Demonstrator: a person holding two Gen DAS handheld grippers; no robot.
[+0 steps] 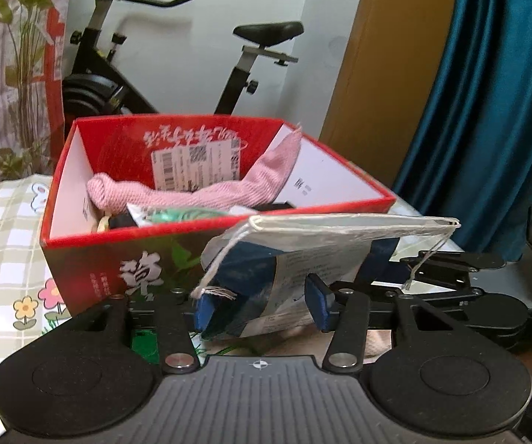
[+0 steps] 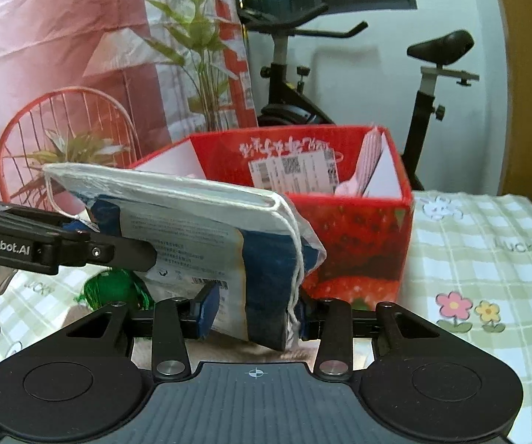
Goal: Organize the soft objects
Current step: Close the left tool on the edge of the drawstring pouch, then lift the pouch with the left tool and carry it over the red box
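Both tools hold 1 packet (image 1: 314,248) between them, lifted just in front of the red box (image 1: 91,248), which sits on a checked cloth (image 2: 480,259) with flowers. The left tool (image 1: 262,305) has its blue pads (image 1: 203,305) partly closed against the packet's lower part; the right tool (image 2: 253,316) pinches the same packet (image 2: 199,229) from the other end. White string (image 1: 214,270) dangles off the packet's edge. Inside the box lies a pink knitted cloth (image 1: 199,192) over some green stuff (image 1: 177,216). An exercise bike (image 1: 125,74) stands behind.
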